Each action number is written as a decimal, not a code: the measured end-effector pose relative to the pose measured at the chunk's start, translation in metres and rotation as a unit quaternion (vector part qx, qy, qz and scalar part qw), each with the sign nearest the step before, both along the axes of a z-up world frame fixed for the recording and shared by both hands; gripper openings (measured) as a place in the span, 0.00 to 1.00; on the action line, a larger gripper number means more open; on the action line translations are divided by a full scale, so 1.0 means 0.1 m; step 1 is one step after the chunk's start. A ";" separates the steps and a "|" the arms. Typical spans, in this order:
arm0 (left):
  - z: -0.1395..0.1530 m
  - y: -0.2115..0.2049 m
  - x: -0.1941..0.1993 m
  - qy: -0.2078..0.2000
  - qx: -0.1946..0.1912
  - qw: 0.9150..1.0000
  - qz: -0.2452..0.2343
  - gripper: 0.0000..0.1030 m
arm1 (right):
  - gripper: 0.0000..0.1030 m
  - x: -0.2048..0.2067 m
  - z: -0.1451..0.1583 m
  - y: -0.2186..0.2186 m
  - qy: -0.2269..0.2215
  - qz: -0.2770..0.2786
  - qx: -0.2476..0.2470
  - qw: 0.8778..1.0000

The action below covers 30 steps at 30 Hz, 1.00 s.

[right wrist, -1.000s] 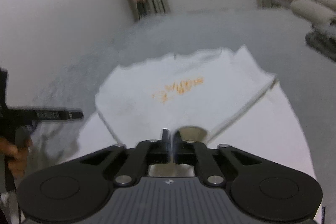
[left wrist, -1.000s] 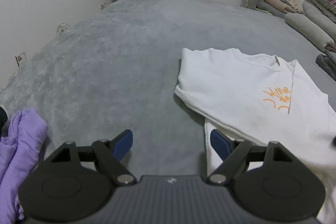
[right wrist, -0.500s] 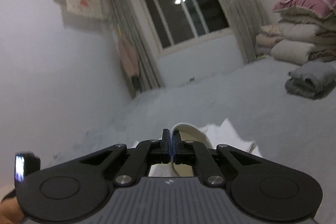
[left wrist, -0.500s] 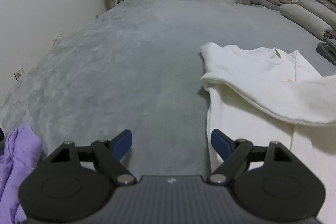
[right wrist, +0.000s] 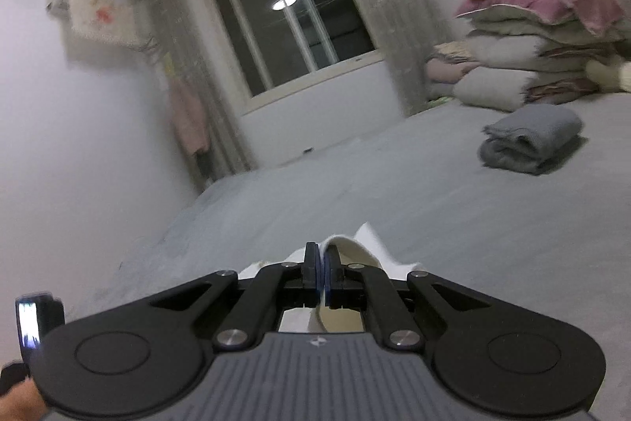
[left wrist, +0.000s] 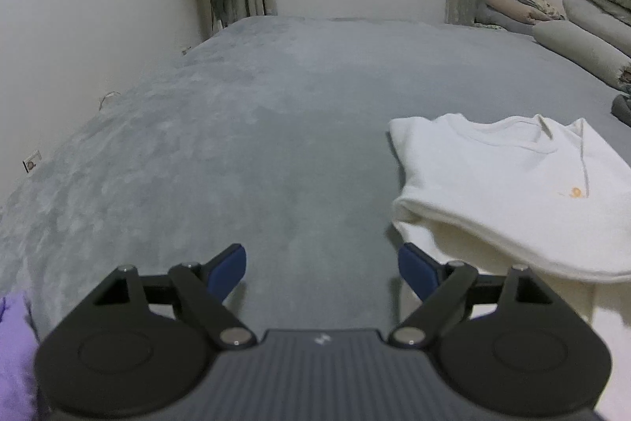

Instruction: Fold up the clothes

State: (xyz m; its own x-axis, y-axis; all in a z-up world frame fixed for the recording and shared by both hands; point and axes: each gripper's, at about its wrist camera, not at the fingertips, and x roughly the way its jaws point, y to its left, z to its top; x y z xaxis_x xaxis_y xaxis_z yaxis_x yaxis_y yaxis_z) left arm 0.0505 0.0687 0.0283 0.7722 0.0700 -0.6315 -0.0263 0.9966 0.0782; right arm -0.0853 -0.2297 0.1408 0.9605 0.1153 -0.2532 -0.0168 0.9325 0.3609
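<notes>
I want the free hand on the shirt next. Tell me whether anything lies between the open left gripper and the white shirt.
Nothing visible does. The left gripper is open and empty over bare grey blanket, and the white shirt lies just beyond its right finger. The purple cloth is off on the other side.

grey bed [left wrist: 276,129] — white shirt [left wrist: 493,176], folded grey blanket [right wrist: 532,139] on it

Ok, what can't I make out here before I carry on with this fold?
- White shirt, left wrist view: its right side is cut off by the frame edge; the orange print is mostly folded under.
- Right wrist view: the right claw, shut on cloth, hides nearly all the shirt.
- Purple garment: only a corner, cut off at the left edge.
</notes>
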 end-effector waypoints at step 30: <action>0.20 -0.08 -0.31 -0.036 0.065 0.997 -0.015 0.83 | 0.22 0.20 -0.17 -0.15 0.141 0.085 -0.078 0.983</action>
State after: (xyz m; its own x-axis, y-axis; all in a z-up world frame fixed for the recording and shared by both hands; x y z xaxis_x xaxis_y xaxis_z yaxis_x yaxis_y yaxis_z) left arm 0.0192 0.0607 0.0482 0.8186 0.1238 -0.5609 -0.0075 0.9787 0.2050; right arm -0.0657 -0.2448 0.1236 0.8200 0.2071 -0.5336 -0.0974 0.9691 0.2265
